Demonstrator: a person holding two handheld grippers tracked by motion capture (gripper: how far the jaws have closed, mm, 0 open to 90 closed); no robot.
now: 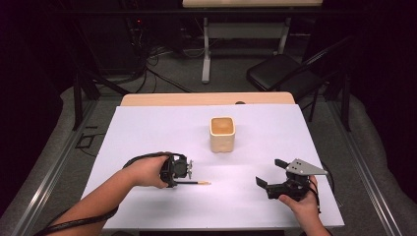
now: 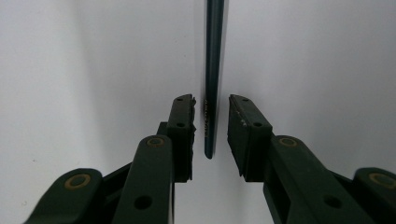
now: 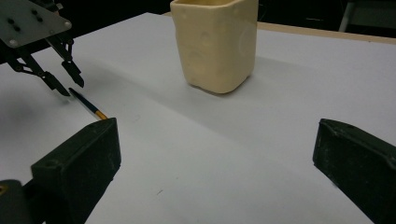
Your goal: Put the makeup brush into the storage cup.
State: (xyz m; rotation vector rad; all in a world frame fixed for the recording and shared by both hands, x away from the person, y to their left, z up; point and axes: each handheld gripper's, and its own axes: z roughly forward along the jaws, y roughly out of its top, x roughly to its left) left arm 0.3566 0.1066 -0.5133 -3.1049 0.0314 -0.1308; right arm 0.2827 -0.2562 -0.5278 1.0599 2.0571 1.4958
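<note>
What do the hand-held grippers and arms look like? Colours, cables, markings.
Both are black, two-jawed. The left hand-held gripper trails a thick black cable along the bare forearm, and its linkage arms carry brass-coloured pivot rings beside flat rectangular pads. The right hand-held gripper has a grey three-cornered plate with small dark holes on top and blocky jaw tips. No sleeves in view.

I see a slim dark pencil (image 2: 214, 70) lying flat on the white tabletop (image 1: 147, 132), its blunt end between the left tongs (image 2: 210, 122), its yellow-banded tip (image 1: 202, 183) pointing right, well short of the cream cup (image 1: 222, 133).
</note>
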